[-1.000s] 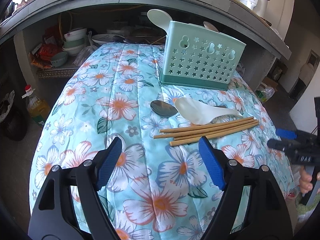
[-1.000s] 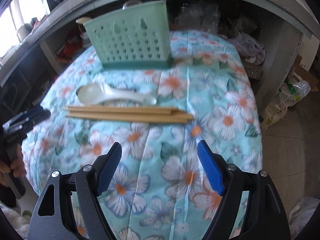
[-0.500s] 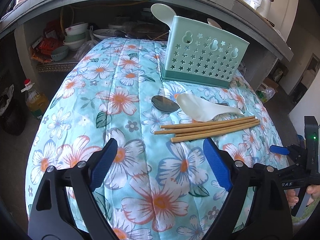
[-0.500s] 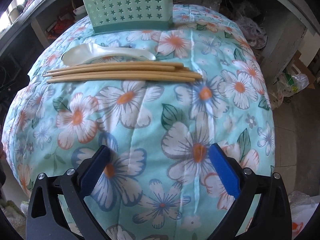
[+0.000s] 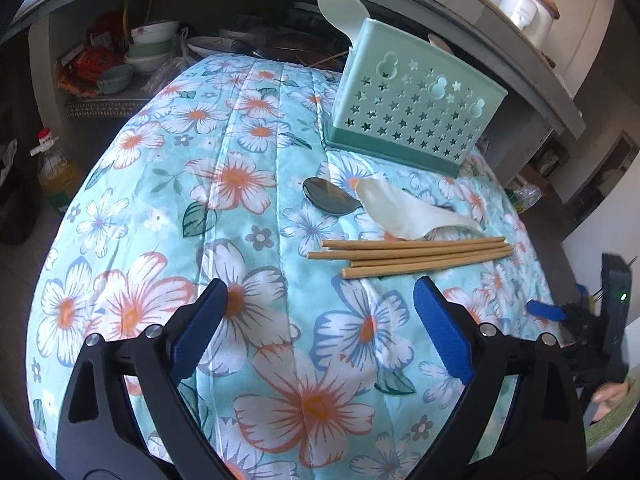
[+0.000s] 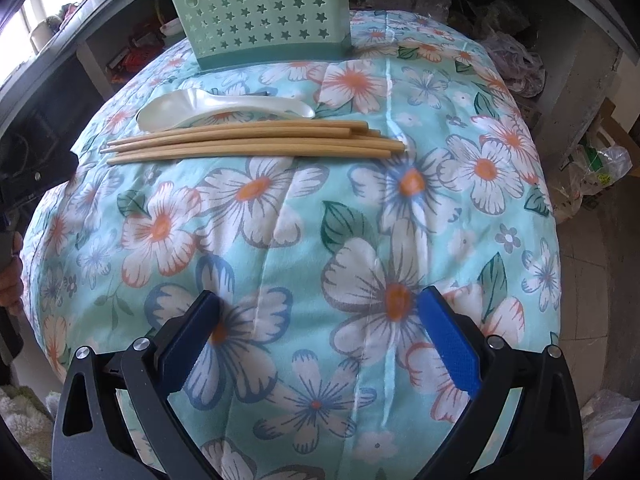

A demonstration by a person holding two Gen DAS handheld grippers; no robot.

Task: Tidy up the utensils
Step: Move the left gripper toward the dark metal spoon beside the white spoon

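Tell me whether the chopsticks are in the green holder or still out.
Out. The chopsticks lie flat in a bundle on the floral cloth, in front of the green holder, beside the white spoon.

Both claws spread wide, nothing held

The left claw fills the bottom of its own camera, its blue-padded fingers splayed toward 10 and 2 o'clock with nothing between them. The right claw stands the same way in its view, blue pads far apart and nothing gripped. In the left view the right claw shows at 3 o'clock, one blue tip pointing inward, and bare fingers of the right hand wrap its handle lower down. In the right view the left hand appears at 9 o'clock.
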